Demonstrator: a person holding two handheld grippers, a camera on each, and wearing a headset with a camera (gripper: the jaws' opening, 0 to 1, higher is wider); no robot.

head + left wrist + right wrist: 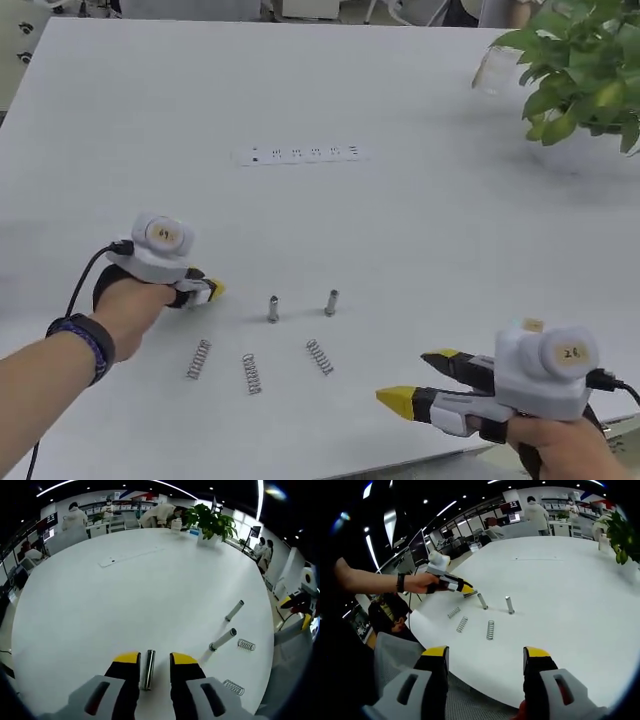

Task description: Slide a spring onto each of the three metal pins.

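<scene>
Trouble is likeliest at the far left, where the left tool (148, 659) has its yellow-tipped jaws on either side of one metal pin (148, 672). The pin's long axis runs along the jaws and points away from the hand. A gap shows beside it on one side, so I cannot tell whether it is pinched or merely straddled. A loose or off-centre hold could let the round pin roll or swing out of line, and a spring would then not thread on.

Next along, the left spring (199, 359), middle spring (251, 373) and right spring (319, 357) lie flat on the surface (400, 230). Their axes run roughly away from its front edge, each a little slanted. These light coils may skitter or squash if clamped hard.

Just behind them the left upright pin (273, 308) and right upright pin (331, 301) stand apart, axes vertical. A careless sweep could topple them.

At the right, the right tool (486, 654) hangs near the front edge, jaws spread wide with nothing between them.
</scene>
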